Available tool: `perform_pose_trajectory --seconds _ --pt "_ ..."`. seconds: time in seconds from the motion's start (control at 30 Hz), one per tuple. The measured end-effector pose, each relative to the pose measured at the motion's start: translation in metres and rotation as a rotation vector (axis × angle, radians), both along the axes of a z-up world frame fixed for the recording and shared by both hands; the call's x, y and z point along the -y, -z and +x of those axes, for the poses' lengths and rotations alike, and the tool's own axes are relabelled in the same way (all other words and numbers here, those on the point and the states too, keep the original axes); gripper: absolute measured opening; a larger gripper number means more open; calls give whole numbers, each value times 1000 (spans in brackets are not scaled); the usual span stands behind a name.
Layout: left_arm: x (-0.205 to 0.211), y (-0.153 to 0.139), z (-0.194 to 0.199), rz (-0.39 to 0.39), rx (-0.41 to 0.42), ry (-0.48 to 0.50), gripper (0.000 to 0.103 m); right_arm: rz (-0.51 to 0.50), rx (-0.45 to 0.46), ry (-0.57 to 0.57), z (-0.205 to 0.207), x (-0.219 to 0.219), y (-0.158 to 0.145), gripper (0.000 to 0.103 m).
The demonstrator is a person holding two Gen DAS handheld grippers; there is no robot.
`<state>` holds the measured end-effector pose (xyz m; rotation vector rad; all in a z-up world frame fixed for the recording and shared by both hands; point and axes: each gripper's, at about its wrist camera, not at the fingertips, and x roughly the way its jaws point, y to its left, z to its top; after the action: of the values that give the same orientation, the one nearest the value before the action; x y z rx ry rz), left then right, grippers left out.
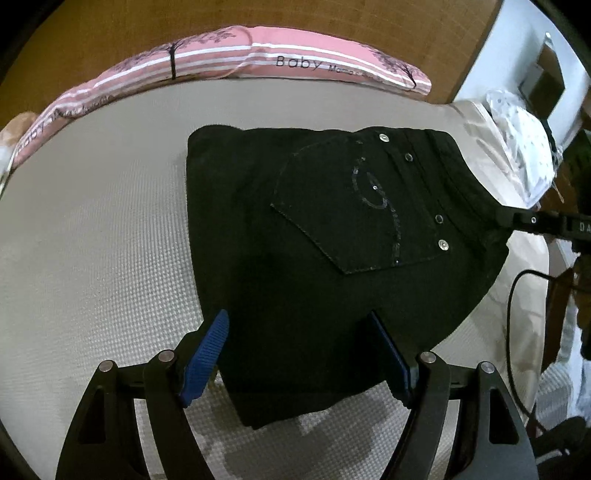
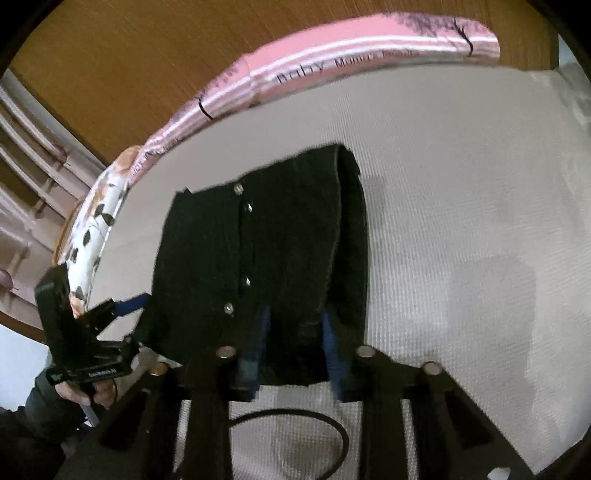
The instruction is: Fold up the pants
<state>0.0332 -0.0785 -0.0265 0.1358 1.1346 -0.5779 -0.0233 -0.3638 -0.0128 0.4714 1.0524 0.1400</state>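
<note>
The black pants (image 1: 325,236) lie folded into a compact stack on the grey bed, back pocket with a sequin swirl and metal studs facing up. My left gripper (image 1: 299,350) is open, its blue pads on either side of the stack's near edge. In the right wrist view the pants (image 2: 266,258) reach up to my right gripper (image 2: 295,350), whose blue pads are closed on the waistband edge. The right gripper also shows in the left wrist view (image 1: 524,219) at the pants' right edge. The left gripper shows in the right wrist view (image 2: 125,306) at the pants' left side.
A pink striped bolster (image 1: 258,55) printed "Baby" runs along the bed's far edge below a wooden headboard (image 1: 110,29). A white spotted cloth (image 1: 524,147) lies at the far right. A floral pillow (image 2: 96,236) sits at the left. A black cable (image 1: 513,332) hangs by the bed's right side.
</note>
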Motion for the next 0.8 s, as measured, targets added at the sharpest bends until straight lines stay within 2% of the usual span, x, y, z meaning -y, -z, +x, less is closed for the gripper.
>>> perform_pose_trajectory --seconds 0.07,0.2,0.23,0.3,0.37,0.43,0.57,0.7,0.8 --pt "0 1 0 4 1 -7 77 13 3 -3 2 1 2 23" --pt "-1 -6 -1 15 -17 -29 77 -10 -49 17 9 2 19 22" --pt "-3 -9 0 5 -24 -35 77 -7 -39 28 6 1 16 16" --pt "-6 -18 -3 -27 -18 -37 77 -40 -15 17 -1 -3 4 13" --pt "-3 -16 -3 17 -4 -35 77 -59 -10 13 -7 -4 -3 11" --pt "0 -3 -3 73 -25 -38 77 -111 -29 6 -9 -5 0 11" --pt "-1 3 -6 70 -8 -45 77 -154 -72 6 -1 -4 24 12" --pt "1 4 -7 76 -6 -47 78 -95 -78 35 -1 4 25 14" --pt "2 3 -7 81 3 -50 78 -58 -82 53 -2 8 27 20"
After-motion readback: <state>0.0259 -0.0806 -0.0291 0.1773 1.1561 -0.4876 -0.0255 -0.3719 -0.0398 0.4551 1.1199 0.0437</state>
